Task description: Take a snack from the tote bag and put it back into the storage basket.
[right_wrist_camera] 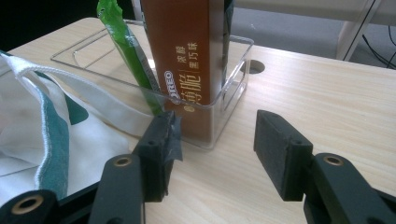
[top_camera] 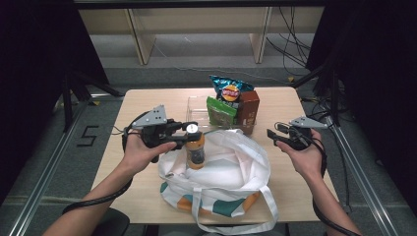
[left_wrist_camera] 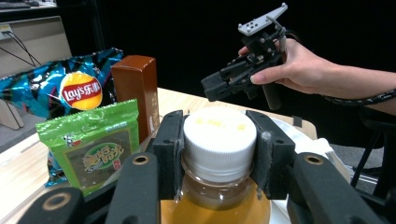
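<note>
The left gripper (top_camera: 188, 133) clamps the white cap of a bottle (top_camera: 195, 151) of amber drink above the white tote bag (top_camera: 221, 169). At three o'clock, the right gripper (top_camera: 272, 134) hovers open, holding nothing.

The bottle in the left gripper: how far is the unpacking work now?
Done, it seems: a chips bag, a green packet and a brown box stand in the clear bin. In hand: the left gripper clamps the bottle by its white cap above the tote bag. Left: placing it; the right gripper is open, empty.
</note>
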Demonstrator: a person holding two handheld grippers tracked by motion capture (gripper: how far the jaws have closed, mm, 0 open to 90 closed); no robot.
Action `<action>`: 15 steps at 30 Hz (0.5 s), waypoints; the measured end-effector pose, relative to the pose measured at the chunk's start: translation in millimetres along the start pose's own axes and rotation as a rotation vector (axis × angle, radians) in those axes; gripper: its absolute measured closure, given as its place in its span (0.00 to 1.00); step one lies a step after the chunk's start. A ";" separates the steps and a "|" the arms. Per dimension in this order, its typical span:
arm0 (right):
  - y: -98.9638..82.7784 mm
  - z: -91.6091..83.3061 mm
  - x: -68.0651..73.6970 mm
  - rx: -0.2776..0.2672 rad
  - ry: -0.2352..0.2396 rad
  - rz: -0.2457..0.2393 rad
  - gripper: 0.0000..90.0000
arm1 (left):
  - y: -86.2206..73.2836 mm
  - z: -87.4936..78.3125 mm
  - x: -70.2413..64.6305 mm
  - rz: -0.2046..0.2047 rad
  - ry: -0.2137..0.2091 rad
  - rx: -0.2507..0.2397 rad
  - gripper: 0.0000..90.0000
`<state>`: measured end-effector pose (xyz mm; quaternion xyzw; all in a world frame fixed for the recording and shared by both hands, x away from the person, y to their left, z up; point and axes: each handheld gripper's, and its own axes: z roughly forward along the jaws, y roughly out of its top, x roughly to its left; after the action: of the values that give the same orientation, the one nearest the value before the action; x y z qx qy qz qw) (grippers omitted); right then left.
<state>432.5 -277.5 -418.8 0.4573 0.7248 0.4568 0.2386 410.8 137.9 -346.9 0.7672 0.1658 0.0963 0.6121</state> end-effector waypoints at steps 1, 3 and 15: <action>0.0 0.0 -0.1 0.000 -0.001 0.000 0.55 | 1.4 -0.6 0.6 0.003 0.000 0.000 0.65; 0.0 -0.1 -0.1 0.000 -0.001 0.000 0.55 | 3.8 -1.2 1.6 0.002 0.004 -0.007 0.65; -0.4 -0.9 2.4 0.010 -0.006 0.029 0.55 | 17.4 -5.9 6.8 0.006 0.032 -0.039 0.65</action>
<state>430.6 -275.8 -418.6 0.4704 0.7196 0.4554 0.2315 417.4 142.4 -329.0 0.7541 0.1714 0.1139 0.6237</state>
